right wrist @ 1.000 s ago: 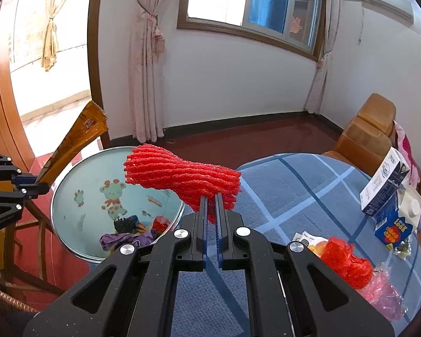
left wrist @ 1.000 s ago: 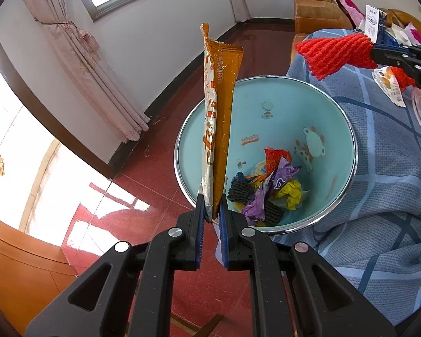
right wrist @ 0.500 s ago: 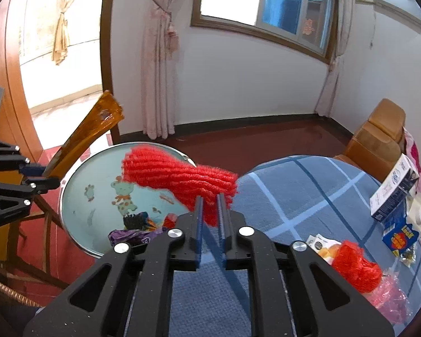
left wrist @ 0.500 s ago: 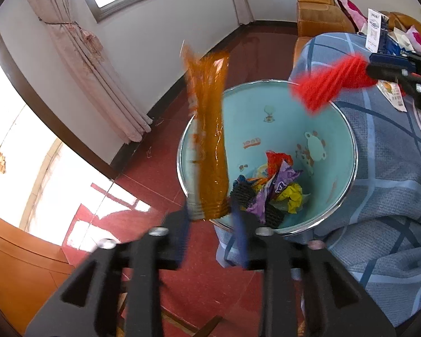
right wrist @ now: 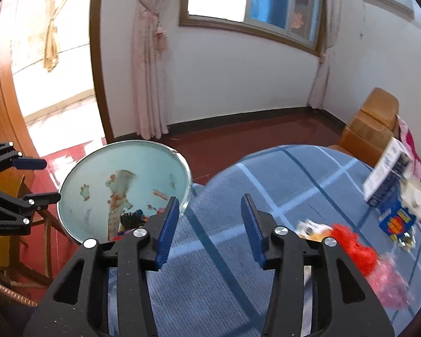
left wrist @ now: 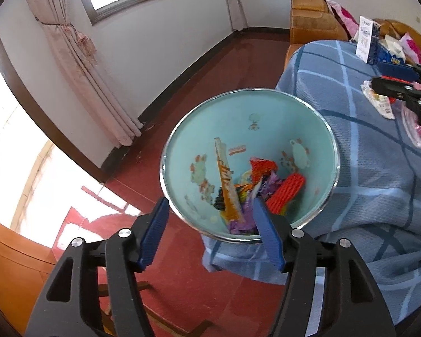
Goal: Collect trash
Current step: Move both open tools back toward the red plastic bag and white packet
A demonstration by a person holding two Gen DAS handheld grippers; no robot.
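Note:
A pale blue trash bin (left wrist: 266,112) with a metal rim stands beside the table; it also shows in the right wrist view (right wrist: 98,174). Inside lie the orange wrapper (left wrist: 227,185), the red foam net (left wrist: 287,189) and several crumpled scraps. My left gripper (left wrist: 210,224) is open and empty just above the bin's near rim. My right gripper (right wrist: 209,224) is open and empty over the table's edge next to the bin. A red net (right wrist: 353,247), a small packet (right wrist: 311,229) and a pink bag (right wrist: 390,286) lie on the blue checked tablecloth (right wrist: 266,185).
Cartons (right wrist: 390,185) stand at the table's far right. An orange-brown armchair (left wrist: 308,19) sits behind the table. Red floor (left wrist: 210,70), a curtain (left wrist: 78,64) and a wall lie beyond the bin. A wooden chair (right wrist: 2,252) is by the bin.
Both grippers have opened. The orange wrapper and the red foam net have dropped into the bin. The right gripper has swung back over the table.

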